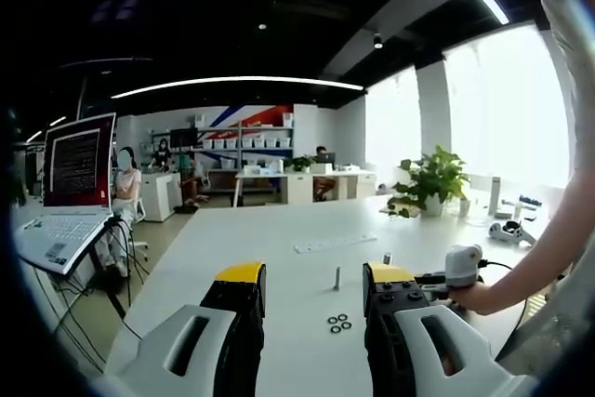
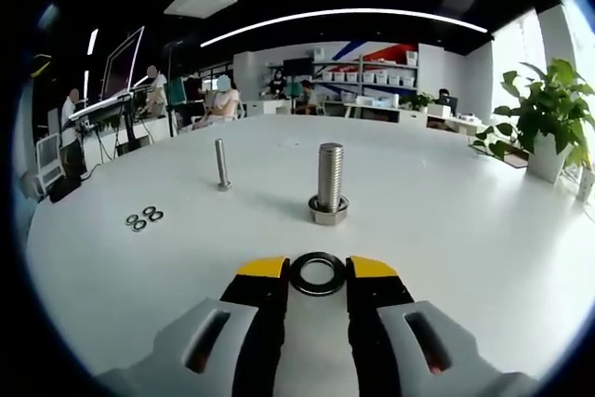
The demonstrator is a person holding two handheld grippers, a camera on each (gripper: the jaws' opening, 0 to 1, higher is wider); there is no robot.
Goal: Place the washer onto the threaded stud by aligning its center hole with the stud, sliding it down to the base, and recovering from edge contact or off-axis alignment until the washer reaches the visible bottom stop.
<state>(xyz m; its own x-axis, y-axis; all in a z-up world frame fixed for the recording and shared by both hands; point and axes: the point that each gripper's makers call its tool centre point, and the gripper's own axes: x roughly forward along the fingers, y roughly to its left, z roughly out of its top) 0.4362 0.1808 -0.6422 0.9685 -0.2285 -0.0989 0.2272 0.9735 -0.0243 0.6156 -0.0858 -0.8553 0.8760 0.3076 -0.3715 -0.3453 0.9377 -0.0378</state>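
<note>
Right gripper view, left to right: three small flat washers [image 2: 143, 218] are clustered on the white table [image 2: 465, 230]; one thin stud [image 2: 222, 165] stands upright; one thick threaded stud [image 2: 329, 183] with a nut-like metal base stands beside it. One dark ring washer [image 2: 318, 272] is pinched between the yellow-tipped jaws of the right gripper [image 2: 317, 271], near the thick stud, not on it. Left gripper [image 1: 311, 285] is held wide, empty.

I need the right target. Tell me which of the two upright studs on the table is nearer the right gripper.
The thick threaded stud, with a washer already around its base. It stands just beyond the large washer at the right gripper; the thin stud stands farther off.
</note>
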